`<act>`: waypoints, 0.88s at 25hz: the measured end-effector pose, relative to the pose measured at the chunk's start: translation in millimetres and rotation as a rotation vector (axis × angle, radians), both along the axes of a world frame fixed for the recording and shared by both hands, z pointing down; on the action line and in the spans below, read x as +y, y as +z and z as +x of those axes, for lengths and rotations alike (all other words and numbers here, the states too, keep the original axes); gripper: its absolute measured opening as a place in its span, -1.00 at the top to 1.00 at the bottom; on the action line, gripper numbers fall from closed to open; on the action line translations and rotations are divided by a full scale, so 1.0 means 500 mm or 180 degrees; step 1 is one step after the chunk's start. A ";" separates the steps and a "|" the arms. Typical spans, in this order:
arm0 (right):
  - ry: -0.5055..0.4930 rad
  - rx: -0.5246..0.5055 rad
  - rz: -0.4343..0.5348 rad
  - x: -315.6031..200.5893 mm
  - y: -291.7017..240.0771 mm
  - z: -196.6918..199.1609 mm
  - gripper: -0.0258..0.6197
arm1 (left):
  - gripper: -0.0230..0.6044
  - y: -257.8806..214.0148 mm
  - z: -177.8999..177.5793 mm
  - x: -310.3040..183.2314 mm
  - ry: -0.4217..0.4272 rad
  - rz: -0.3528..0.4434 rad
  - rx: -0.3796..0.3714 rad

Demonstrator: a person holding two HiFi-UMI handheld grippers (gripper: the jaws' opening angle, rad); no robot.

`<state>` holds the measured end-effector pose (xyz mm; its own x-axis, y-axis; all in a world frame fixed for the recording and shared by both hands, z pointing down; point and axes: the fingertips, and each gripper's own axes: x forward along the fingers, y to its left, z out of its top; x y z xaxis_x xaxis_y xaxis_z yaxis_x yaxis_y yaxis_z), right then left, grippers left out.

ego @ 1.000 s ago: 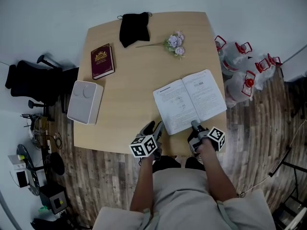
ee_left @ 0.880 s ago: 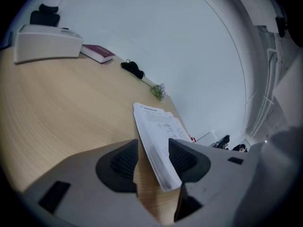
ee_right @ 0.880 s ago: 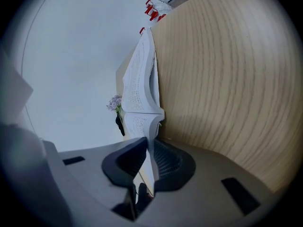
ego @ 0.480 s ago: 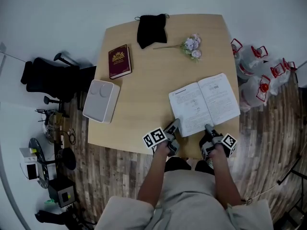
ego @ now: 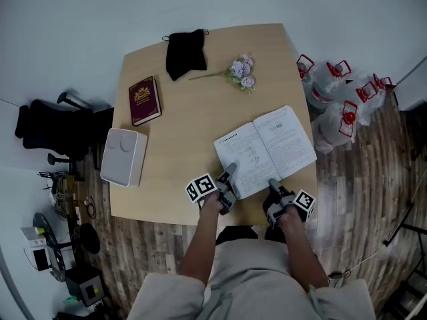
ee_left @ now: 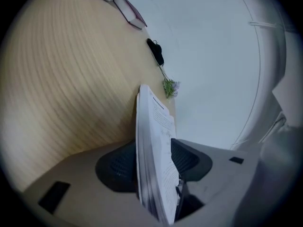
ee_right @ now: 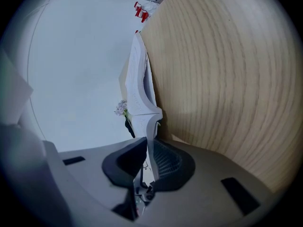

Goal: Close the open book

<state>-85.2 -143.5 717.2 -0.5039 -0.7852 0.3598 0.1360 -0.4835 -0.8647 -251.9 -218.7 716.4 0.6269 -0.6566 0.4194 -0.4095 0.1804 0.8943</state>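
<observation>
Both grippers meet the open book (ego: 265, 151) at the table's (ego: 180, 125) near edge: right gripper (ego: 272, 185) pinches its right-hand pages, left gripper (ego: 228, 174) gapes around the left leaves (unclamped). Next, probably: grip, then fold over.

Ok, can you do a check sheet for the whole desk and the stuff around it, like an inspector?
Surface: wooden table, with books and small items on it.
Job's things: open book lies open near the front edge, not yet closed.
Clutter: maroon book, black pouch, flower sprig, white box.
Grippers: left gripper open, with the left pages between its jaws; right gripper shut on the open book's right half.
Cables: loose cables on the floor at left.
Surroundings: black chair, clear jugs, wooden floor.
</observation>
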 end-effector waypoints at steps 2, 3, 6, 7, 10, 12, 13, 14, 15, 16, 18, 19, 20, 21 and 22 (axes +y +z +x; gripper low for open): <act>-0.0029 -0.0002 0.0011 0.001 0.003 0.001 0.76 | 0.33 0.004 0.013 -0.003 0.0156 -0.0009 -0.0060; -0.0040 -0.0009 0.0003 0.002 -0.001 0.000 0.76 | 0.49 0.005 0.016 -0.002 0.0224 0.0000 -0.0148; -0.0155 0.0013 0.0118 0.003 0.008 0.003 0.71 | 0.65 -0.002 0.018 -0.001 0.0318 0.0044 -0.0214; -0.0254 0.0077 0.0157 0.005 0.008 0.002 0.70 | 0.70 -0.005 0.018 -0.001 0.0317 0.0042 -0.0168; -0.0633 0.0391 0.0256 0.011 -0.001 -0.003 0.71 | 0.74 -0.014 0.018 -0.006 0.0315 0.0047 -0.0098; -0.0783 0.0541 0.0309 0.013 -0.006 -0.005 0.68 | 0.75 -0.018 0.017 -0.009 0.0329 0.0053 -0.0090; -0.0826 0.0592 0.0334 0.014 -0.008 -0.006 0.66 | 0.75 -0.020 0.018 -0.009 0.0340 0.0052 -0.0080; -0.0865 0.0631 0.0358 0.016 -0.011 -0.007 0.66 | 0.75 -0.021 0.018 -0.008 0.0354 0.0051 -0.0078; -0.0907 0.0653 0.0387 0.019 -0.014 -0.010 0.65 | 0.75 -0.022 0.018 -0.007 0.0372 0.0056 -0.0098; -0.0953 0.0656 0.0431 0.020 -0.019 -0.014 0.64 | 0.75 -0.022 0.018 -0.007 0.0392 0.0068 -0.0142; -0.1064 0.0659 0.0556 0.022 -0.033 -0.024 0.58 | 0.75 -0.024 0.019 -0.009 0.0418 0.0096 -0.0246; -0.1129 0.0702 0.0617 0.025 -0.040 -0.027 0.58 | 0.75 -0.026 0.020 -0.010 0.0427 0.0104 -0.0278; -0.1200 0.0792 0.0672 0.029 -0.047 -0.028 0.58 | 0.75 -0.027 0.020 -0.010 0.0439 0.0111 -0.0295; -0.1273 0.0930 0.0727 0.034 -0.053 -0.026 0.58 | 0.75 -0.030 0.020 -0.009 0.0455 0.0121 -0.0299; -0.1346 0.1117 0.0783 0.037 -0.059 -0.021 0.58 | 0.75 -0.033 0.021 -0.008 0.0471 0.0136 -0.0291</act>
<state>-95.5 -124.8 687.6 -0.6748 -0.6238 0.3943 -0.3384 -0.2132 -0.9165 -241.4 -222.7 699.8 0.6786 -0.5783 0.4528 -0.5086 0.0748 0.8577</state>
